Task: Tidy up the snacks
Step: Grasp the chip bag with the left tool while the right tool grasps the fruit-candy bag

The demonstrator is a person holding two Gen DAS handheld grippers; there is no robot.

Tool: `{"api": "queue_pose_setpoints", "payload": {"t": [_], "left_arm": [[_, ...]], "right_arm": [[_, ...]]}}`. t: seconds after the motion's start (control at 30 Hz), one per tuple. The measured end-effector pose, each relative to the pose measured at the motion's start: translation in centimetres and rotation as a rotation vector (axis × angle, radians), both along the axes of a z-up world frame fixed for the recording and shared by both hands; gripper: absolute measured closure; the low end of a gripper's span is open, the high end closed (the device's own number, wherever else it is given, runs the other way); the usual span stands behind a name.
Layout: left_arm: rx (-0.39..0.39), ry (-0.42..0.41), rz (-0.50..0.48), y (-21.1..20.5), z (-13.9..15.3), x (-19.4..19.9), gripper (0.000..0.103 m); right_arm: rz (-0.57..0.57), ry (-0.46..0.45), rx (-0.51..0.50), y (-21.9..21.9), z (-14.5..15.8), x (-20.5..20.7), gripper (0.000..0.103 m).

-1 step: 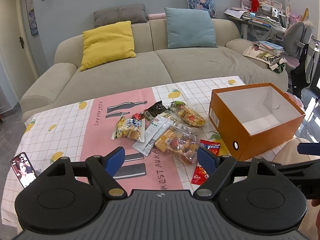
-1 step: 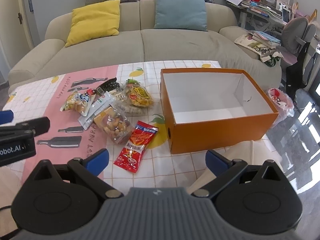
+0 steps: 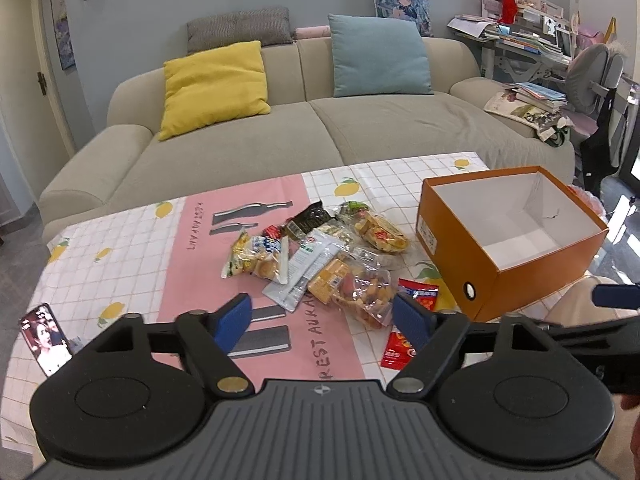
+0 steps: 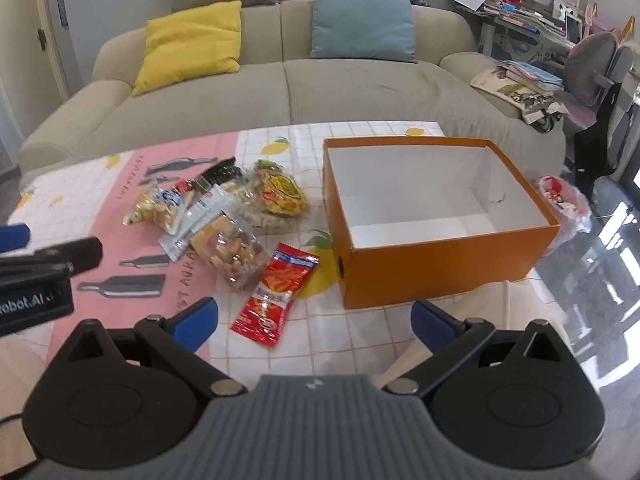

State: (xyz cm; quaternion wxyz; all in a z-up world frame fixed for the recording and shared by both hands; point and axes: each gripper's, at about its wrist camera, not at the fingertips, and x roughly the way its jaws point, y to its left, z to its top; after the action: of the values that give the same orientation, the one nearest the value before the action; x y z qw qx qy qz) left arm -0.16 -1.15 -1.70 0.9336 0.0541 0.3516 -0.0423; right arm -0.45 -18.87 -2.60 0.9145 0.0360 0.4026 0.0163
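Note:
Several snack packets lie in a pile (image 3: 320, 252) on the tablecloth. Among them are a clear bag of nuts (image 4: 232, 252), a yellow bag (image 4: 280, 192) and, nearest me, a red packet (image 4: 280, 292). To the right of the pile stands an orange box (image 4: 440, 264), open at the top, with a bare white inside. My left gripper (image 3: 322, 316) hovers in front of the pile; its jaws are closing with nothing between them. The right gripper (image 4: 314, 316) stands open and holds nothing, in front of the red packet and the box's near left corner.
A phone (image 3: 44, 338) with a lit screen lies at the table's near left. A beige sofa (image 3: 320, 136) with yellow and blue cushions runs behind the table. A pink plastic bag (image 4: 564, 204) sits right of the box. A cluttered desk and a chair (image 3: 592, 80) stand at far right.
The left gripper's jaws have come slightly closer together. The right gripper, the snacks and the box have not moved.

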Motion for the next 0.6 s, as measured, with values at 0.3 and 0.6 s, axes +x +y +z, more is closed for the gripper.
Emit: {"api": "queue_pose_setpoints", "payload": {"t": [0.3, 0.6], "left_arm": [[-0.154, 0.085, -0.05, 1.9, -1.4, 1.3, 0.059], [-0.211, 0.137, -0.091, 2.5, -3.5, 4.3, 0.068]], "right_arm": [[0.065, -0.07, -0.022, 0.2, -0.6, 1.5, 0.023], [0.163, -0.088, -0.007, 1.7, -3.1, 4.3, 0.051]]}}
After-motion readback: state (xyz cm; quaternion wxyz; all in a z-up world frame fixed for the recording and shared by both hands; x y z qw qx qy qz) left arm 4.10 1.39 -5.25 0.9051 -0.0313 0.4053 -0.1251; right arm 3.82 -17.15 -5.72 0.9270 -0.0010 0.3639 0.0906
